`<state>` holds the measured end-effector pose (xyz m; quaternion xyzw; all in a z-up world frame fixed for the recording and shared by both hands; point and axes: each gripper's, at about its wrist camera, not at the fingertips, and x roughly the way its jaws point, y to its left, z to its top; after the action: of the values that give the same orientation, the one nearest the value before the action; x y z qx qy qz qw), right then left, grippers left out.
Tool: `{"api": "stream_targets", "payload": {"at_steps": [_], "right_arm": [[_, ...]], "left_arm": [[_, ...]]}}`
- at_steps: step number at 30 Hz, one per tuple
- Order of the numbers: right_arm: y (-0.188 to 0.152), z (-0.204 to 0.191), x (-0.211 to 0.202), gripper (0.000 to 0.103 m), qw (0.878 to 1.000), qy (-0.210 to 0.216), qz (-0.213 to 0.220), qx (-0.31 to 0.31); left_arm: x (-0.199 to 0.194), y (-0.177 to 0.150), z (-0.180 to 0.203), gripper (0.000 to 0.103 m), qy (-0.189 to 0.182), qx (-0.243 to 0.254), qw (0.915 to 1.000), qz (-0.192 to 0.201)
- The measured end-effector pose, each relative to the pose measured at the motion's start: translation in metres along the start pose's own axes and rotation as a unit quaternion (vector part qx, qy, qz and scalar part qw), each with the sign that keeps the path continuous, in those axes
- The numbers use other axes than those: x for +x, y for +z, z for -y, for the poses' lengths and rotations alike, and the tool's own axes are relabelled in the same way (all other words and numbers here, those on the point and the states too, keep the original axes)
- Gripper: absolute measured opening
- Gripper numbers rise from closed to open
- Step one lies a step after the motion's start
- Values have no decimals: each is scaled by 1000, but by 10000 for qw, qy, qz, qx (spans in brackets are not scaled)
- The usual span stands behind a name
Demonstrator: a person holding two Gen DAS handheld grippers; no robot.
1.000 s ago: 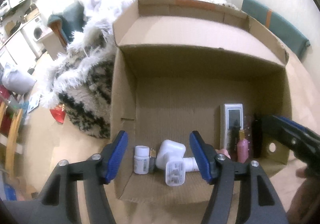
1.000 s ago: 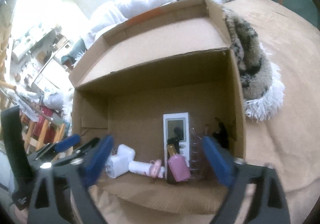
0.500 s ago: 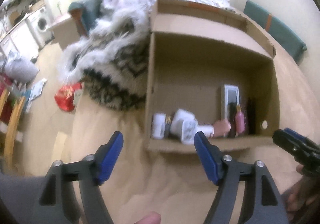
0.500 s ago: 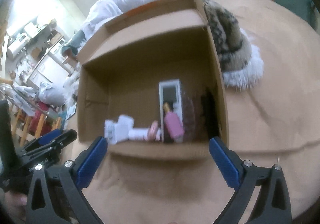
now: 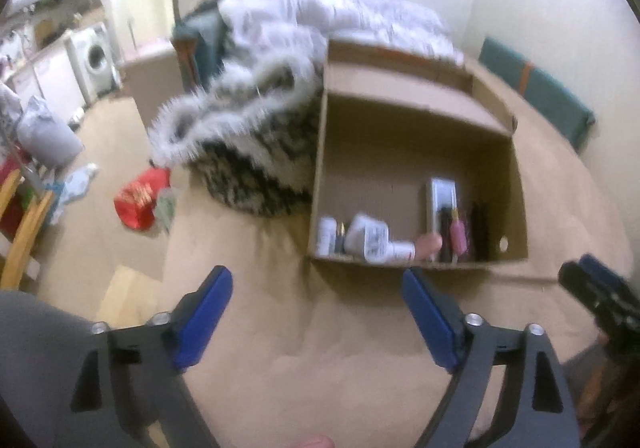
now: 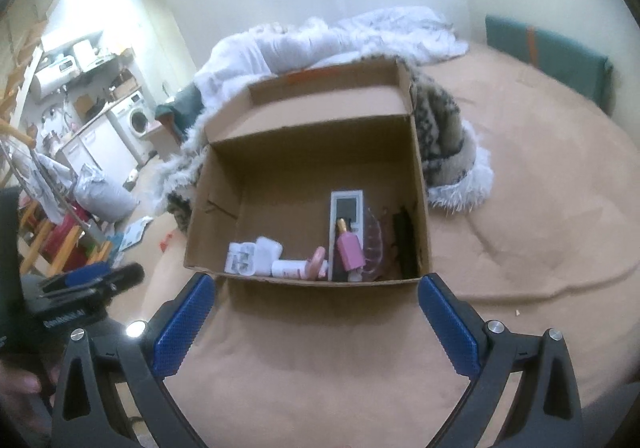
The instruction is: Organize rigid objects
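An open cardboard box (image 6: pixel 418 184) sits on the tan bed cover and also shows in the left wrist view (image 5: pixel 320 168). Along its near wall lie a white plug adapter (image 6: pixel 252 254), a white tube with a pink cap (image 6: pixel 298 268), a white remote (image 6: pixel 346 208), a pink bottle (image 6: pixel 350 252), a clear pink comb (image 6: pixel 374 244) and a black item (image 6: pixel 404 244). A small white bottle (image 5: pixel 326 234) stands at the box's left end. My left gripper (image 5: pixel 318 318) and my right gripper (image 6: pixel 314 324) are both open, empty, and held back from the box.
A furry black-and-white blanket (image 6: pixel 444 136) lies against the box's far side, with white bedding (image 6: pixel 320 40) behind. A teal cushion (image 6: pixel 548 52) is at the far right. A red bag (image 5: pixel 138 198) lies on the floor to the left, near a washing machine (image 5: pixel 94 60).
Both grippers have pulled back from inside the box toward me and risen. The box looks smaller and farther away. Both stay open and empty.
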<state>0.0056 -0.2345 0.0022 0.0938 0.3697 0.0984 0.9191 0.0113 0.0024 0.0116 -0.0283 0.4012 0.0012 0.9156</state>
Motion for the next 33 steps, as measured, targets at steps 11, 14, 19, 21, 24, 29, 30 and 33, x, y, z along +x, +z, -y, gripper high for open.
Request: {"api": "stream_targets", "payload": {"at_steps": [11, 14, 19, 21, 24, 29, 30, 33], "right_arm": [[-1, 2, 2, 103, 9998, -165, 121, 13], [1, 4, 6, 103, 9997, -209, 145, 24], [2, 4, 9, 103, 9997, -212, 132, 35], [3, 3, 9, 103, 9997, -220, 137, 25], [3, 3, 10, 103, 9997, -226, 128, 19], [3, 4, 10, 103, 9996, -246, 110, 14], [3, 4, 10, 103, 9996, -251, 110, 12], [2, 4, 11, 103, 9996, -259, 106, 5]], "left_arm": [[-10, 0, 11, 102, 117, 263, 9985, 467], [-3, 0, 11, 102, 80, 172, 9992, 351], [0, 0, 9, 102, 83, 99, 9994, 312], [0, 0, 8, 102, 70, 95, 9995, 308], [1, 0, 9, 102, 49, 83, 9995, 299], [0, 0, 9, 102, 63, 85, 9994, 316], [0, 0, 9, 102, 88, 79, 9993, 350], [-1, 1, 8, 102, 101, 68, 9992, 385]]}}
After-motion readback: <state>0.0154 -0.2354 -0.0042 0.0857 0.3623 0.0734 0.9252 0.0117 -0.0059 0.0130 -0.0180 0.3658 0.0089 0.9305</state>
